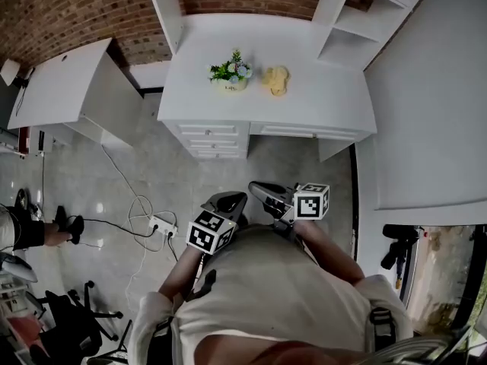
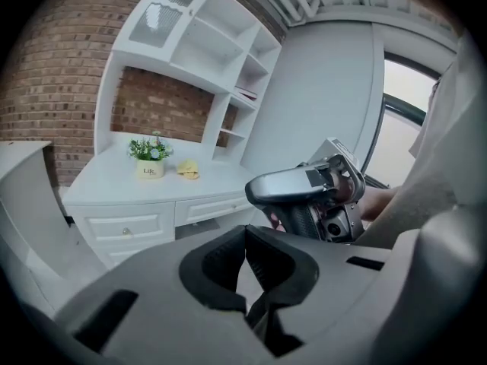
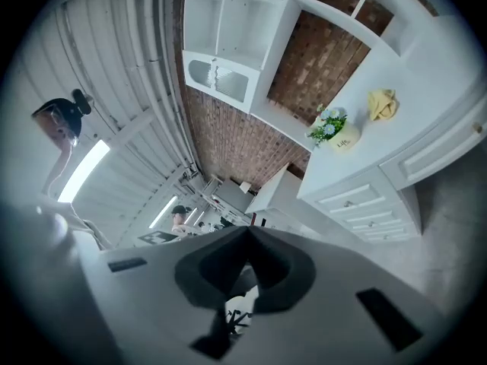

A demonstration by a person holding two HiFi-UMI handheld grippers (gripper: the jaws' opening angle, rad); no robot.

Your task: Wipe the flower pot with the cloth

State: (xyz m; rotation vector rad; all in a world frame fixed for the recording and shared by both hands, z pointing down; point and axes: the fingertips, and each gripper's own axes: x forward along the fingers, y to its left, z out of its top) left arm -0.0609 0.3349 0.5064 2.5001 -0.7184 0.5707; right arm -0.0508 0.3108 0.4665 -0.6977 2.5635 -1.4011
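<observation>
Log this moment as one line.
phase: pre-approach | left gripper: shut, empty | right gripper: shut, empty | cloth: on desk beside flower pot, untouched

I see open floor between me and the white desk. Its top lies bare around the flower pot and the cloth just beside it. A shelf unit walls the desk's right end, and a power strip with its cables lies on the floor at left.

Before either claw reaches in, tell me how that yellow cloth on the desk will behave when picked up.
The yellow cloth lies crumpled in soft folds, so it will probably flop and drape rather than hold shape. It looks no bigger than the flower pot beside it, so it is likely light.
</observation>
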